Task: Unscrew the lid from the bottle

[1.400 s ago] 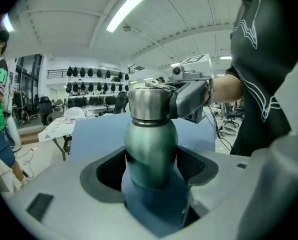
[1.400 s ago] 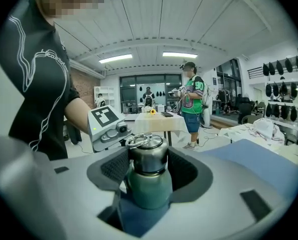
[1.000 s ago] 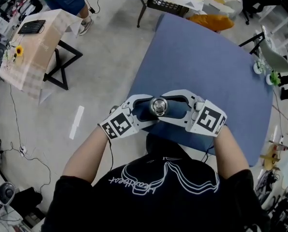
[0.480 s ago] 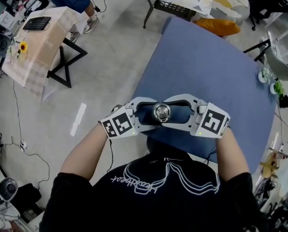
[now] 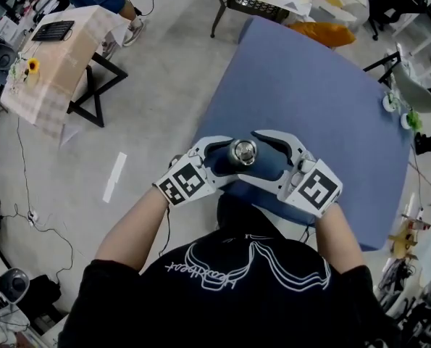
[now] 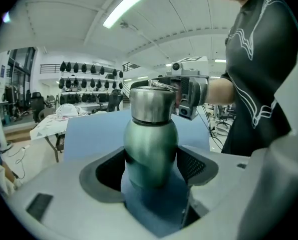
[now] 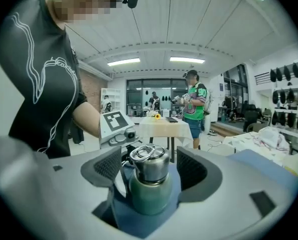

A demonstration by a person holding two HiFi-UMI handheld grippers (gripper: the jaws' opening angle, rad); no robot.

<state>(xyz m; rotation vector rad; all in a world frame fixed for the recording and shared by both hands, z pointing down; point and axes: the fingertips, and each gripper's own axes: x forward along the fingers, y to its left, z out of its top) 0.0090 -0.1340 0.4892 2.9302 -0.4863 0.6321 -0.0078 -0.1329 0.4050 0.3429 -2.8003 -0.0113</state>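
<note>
My head camera looks steeply down from above my shoulders onto the blue table (image 5: 324, 93), with both tools at mid-frame. The camera on my left hand-held gripper (image 5: 227, 158) sits low and close, looking along its jaws toward my right hand-held gripper (image 5: 260, 156). The right one's camera faces back the opposite way. All three views share the bottle (image 5: 242, 152), centred and very near in both gripper views.

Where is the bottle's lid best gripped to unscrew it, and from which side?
Probably the steel lid, across its straight round wall below the top ring, coming level from the person's right, opposite the left hand-held gripper clamping the green body.
</note>
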